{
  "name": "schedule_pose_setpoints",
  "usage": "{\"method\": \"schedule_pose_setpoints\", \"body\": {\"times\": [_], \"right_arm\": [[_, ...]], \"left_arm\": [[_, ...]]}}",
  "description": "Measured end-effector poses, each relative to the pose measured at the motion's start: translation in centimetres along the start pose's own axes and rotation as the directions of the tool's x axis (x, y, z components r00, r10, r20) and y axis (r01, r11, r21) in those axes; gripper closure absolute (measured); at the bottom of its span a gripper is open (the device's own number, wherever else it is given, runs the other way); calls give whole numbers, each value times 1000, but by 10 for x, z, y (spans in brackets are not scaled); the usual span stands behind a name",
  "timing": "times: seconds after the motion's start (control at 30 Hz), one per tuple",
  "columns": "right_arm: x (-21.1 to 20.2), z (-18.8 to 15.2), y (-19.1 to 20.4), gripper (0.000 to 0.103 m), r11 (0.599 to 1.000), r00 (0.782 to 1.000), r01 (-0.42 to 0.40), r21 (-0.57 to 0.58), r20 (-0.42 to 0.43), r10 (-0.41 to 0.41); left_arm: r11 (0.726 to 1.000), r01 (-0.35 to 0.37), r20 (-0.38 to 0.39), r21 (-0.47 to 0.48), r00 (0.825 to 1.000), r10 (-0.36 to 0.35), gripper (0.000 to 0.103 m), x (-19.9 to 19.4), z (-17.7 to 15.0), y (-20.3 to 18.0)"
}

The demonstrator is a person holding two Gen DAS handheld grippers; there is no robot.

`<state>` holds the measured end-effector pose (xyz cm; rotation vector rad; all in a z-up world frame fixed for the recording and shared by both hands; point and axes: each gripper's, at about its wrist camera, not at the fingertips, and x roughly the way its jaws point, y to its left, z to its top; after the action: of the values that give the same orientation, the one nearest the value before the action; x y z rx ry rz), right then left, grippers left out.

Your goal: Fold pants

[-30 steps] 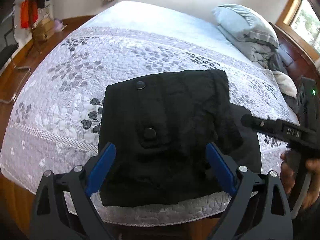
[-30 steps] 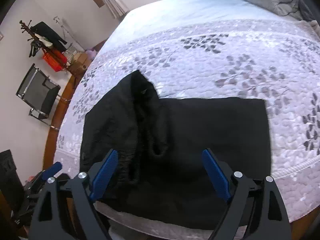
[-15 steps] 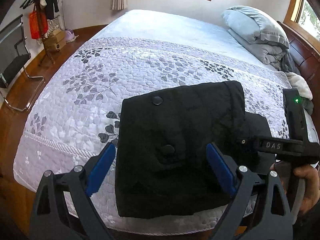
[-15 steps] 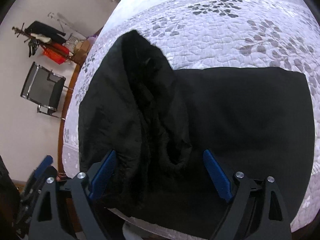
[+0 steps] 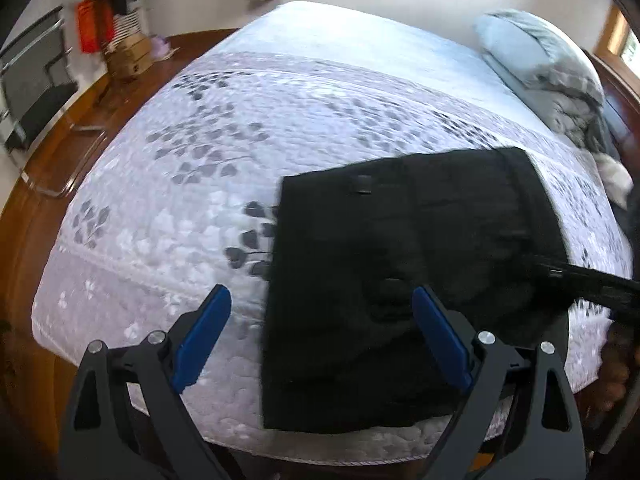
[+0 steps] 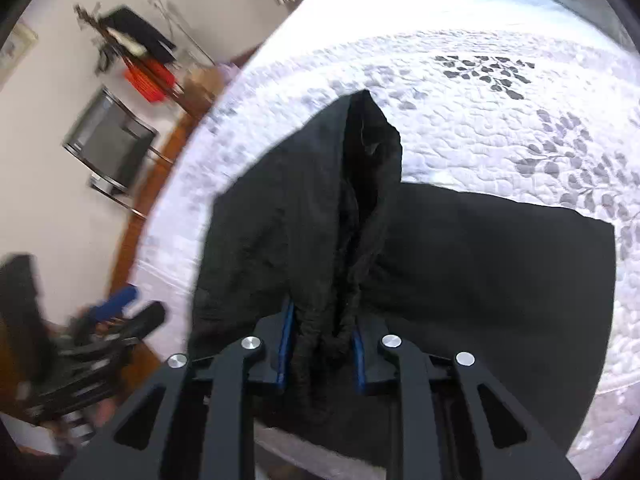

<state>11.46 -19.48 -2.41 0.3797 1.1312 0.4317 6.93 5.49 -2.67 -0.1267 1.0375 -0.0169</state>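
Black pants (image 5: 400, 280) lie folded on the bed near its front edge, with two buttons facing up. My left gripper (image 5: 320, 332) is open and empty, held above the pants' left edge. My right gripper (image 6: 320, 344) is shut on a bunched ridge of the pants (image 6: 360, 216), the waistband side, and the cloth rises into a peak ahead of the fingers. The right gripper also shows in the left wrist view (image 5: 584, 280) at the pants' right side.
The bed (image 5: 280, 120) has a white quilt with grey leaf prints. A grey pillow and folded bedding (image 5: 552, 72) lie at the far right. A black chair (image 5: 28, 96), boxes and a clothes rack stand on the wooden floor at left.
My right gripper has closed on the bunched waistband cloth; it was open a second ago. My left gripper has shifted left, so the pants now sit right of centre in its view.
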Motion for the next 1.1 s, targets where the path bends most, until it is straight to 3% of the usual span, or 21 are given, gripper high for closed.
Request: {"method": "schedule_pose_setpoints", "body": {"times": [0.17,0.37,0.63,0.87,1.1], "right_arm": [[-25,2,9,80,999,999,-26,-28,30,27],[-65,-1,-4,80,998,994,-63,-3,94,63],[-119,-11,-43,80,998,987,17,66,156,-27],[-114,-36,-105,80,973,987,83,217,116,-110],[-81,-50,-145,79,959,991,98,266,61,-118]], "left_arm": [[997,7,-12,-78,1000,-8,11,-3,1,18],[999,20,-15,-50,1000,-20,11,-4,-1,8],[998,66,-26,14,997,-66,11,-5,-6,-26],[994,87,-47,70,995,-84,11,-3,-11,-54],[990,83,-62,114,995,-76,11,0,-15,-73]]}}
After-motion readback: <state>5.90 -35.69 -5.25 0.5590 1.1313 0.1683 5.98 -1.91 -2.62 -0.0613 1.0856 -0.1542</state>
